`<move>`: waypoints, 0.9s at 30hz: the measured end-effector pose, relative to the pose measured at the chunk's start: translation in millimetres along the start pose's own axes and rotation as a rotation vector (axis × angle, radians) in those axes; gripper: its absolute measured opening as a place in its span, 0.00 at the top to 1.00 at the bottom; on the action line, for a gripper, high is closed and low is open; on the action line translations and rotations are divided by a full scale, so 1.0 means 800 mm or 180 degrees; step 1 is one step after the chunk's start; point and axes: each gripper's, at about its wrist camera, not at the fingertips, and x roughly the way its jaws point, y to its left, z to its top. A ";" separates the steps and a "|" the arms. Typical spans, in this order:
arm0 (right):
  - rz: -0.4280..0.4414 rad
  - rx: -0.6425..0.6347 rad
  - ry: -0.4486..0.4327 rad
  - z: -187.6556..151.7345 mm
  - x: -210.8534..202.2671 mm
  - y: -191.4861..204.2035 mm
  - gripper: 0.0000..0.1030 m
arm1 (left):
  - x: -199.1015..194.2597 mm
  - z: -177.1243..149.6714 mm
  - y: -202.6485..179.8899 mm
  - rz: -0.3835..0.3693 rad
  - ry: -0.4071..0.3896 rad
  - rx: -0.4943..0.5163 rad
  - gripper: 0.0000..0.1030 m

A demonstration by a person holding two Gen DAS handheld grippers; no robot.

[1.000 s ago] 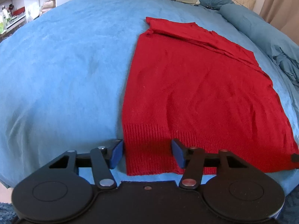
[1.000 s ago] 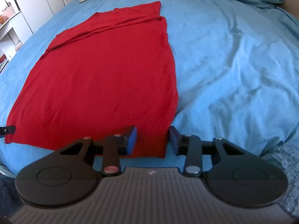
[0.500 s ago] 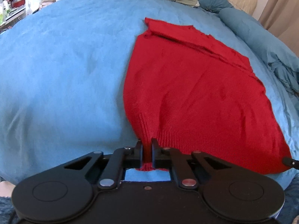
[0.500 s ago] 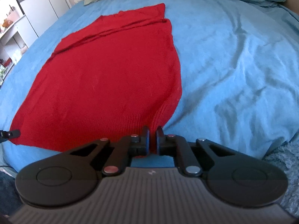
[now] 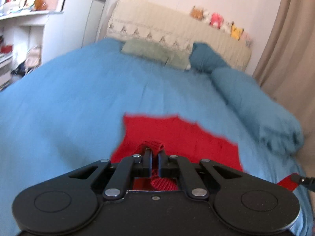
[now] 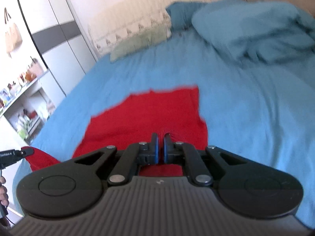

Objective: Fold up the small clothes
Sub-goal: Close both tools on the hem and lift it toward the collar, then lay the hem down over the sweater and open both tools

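A red knit sweater (image 5: 177, 135) lies on the blue bed (image 5: 69, 108). My left gripper (image 5: 153, 151) is shut on the sweater's ribbed hem, which bunches between and behind its fingers. My right gripper (image 6: 161, 137) is shut on the other hem corner of the sweater (image 6: 149, 114). Both hold the hem lifted above the rest of the garment, whose far part with the folded sleeves still rests on the bed. The other gripper's tip shows at the edge of each view, also clamped on red cloth (image 6: 29, 151).
A green pillow (image 5: 155, 53) and blue pillow (image 5: 206, 57) lie at the head of the bed against a beige headboard (image 5: 177, 25). A bunched blue duvet (image 6: 256, 31) lies at the right. White shelves and a wardrobe (image 6: 49, 39) stand at the left.
Both grippers closed on the hem corners, then lifted them and carried them forward toward the sweater's top. The views now tilt up to the headboard and wall.
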 end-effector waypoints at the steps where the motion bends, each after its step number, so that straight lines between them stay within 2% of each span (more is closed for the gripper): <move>1: -0.0004 -0.0039 -0.0052 0.021 0.016 0.003 0.80 | 0.019 0.020 -0.006 -0.0021 -0.0051 0.0021 0.95; 6: -0.0084 -0.0105 -0.0231 0.111 0.113 0.008 0.80 | 0.129 0.103 -0.019 0.0030 -0.0190 0.0128 0.95; 11: -0.0253 -0.0155 -0.0261 0.157 0.228 0.004 0.80 | 0.249 0.126 -0.006 0.0177 -0.0122 0.0086 0.95; 14: -0.0393 -0.0147 -0.0169 0.158 0.303 -0.009 0.80 | 0.319 0.114 0.011 0.0316 0.0012 -0.0028 0.95; 17: -0.0581 -0.0136 -0.0068 0.145 0.365 -0.026 0.80 | 0.366 0.096 0.035 0.0383 0.0154 -0.0222 0.95; 21: -0.0637 -0.0039 -0.0002 0.131 0.418 -0.048 0.80 | 0.398 0.082 0.052 0.0439 0.0255 -0.0290 0.95; 25: -0.0638 -0.0049 0.0009 0.124 0.448 -0.061 0.80 | 0.416 0.082 0.058 0.0470 0.0292 -0.0286 0.94; 27: -0.0667 -0.0084 0.0008 0.124 0.456 -0.063 0.75 | 0.420 0.086 0.059 0.0527 0.0276 -0.0290 0.79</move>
